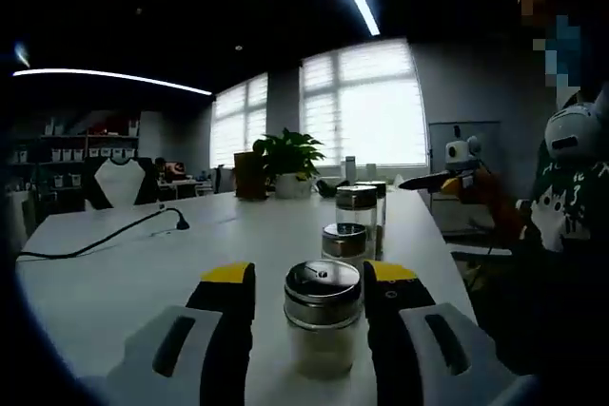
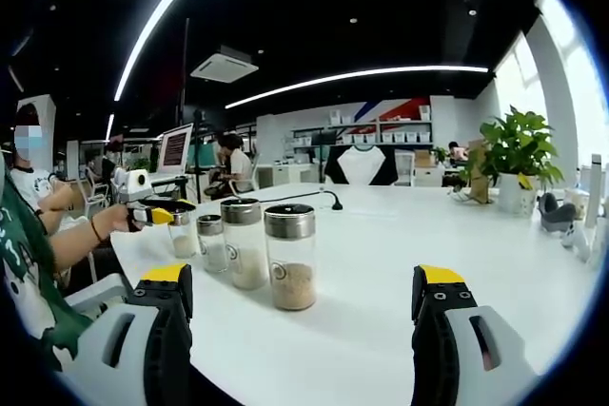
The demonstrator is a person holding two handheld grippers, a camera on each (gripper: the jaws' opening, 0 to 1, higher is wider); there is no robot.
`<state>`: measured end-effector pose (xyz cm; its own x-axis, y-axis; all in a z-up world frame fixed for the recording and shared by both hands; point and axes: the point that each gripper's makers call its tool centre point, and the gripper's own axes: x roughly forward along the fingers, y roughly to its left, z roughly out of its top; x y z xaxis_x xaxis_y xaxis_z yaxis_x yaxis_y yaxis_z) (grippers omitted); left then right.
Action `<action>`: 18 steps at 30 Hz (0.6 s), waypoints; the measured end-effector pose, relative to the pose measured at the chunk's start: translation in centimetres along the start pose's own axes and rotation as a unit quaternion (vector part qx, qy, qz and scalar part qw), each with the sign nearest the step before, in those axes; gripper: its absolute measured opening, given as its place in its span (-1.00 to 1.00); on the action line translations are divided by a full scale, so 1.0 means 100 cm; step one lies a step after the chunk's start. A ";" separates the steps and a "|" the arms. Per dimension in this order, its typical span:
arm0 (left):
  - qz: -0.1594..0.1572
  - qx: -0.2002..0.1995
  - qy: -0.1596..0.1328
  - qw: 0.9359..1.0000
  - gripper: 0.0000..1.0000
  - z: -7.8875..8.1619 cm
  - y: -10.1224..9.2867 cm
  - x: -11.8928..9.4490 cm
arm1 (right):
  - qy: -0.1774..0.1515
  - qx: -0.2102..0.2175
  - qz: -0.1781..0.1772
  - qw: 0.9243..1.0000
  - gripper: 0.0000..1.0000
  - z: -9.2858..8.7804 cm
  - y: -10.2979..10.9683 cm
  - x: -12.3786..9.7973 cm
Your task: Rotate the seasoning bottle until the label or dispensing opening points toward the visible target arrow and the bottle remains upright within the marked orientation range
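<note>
Your left gripper (image 1: pixel 309 297) is the one on the job: its jaws stand spread on either side of the nearest seasoning bottle (image 1: pixel 323 316), close to its glass but, as far as the left gripper view tells, not yet clamping it. The bottle stands upright on the white surface (image 1: pixel 143 273), long axis vertical, straight ahead between the jaws, so the coming turn looks like a squeeze and a twist about that axis. No target arrow can be made out on the surface.

Count four bottles in one row: in the right gripper view, from left to right, the one at your left gripper, a short bottle (image 2: pixel 211 242), a taller bottle (image 2: pixel 244 242), and the tall bottle (image 2: pixel 290 256) nearest your right gripper (image 2: pixel 303 294). All have metal lids and pale contents.

Your right gripper's jaws are spread wide and hold nothing; its nearest bottle stands ahead, left of centre and apart.
</note>
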<state>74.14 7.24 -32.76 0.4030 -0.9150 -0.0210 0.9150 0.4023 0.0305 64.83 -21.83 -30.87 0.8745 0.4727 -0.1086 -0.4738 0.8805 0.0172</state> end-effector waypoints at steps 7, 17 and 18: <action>-0.034 -0.011 -0.003 0.999 -0.29 -0.004 -0.012 0.003 | 0.002 0.000 0.001 1.000 0.96 0.000 0.001 0.001; -0.037 -0.003 0.007 0.999 -0.32 -0.010 -0.011 0.012 | 0.000 -0.001 0.000 1.000 0.96 0.001 0.000 0.001; -0.037 -0.004 0.008 0.999 -0.32 -0.009 -0.012 0.011 | 0.001 0.000 0.000 1.000 0.96 0.001 0.000 0.001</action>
<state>73.47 5.81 -33.71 0.3345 -0.9416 -0.0382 0.9424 0.3340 0.0205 64.89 -21.79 -30.79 0.8746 0.4722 -0.1101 -0.4734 0.8807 0.0165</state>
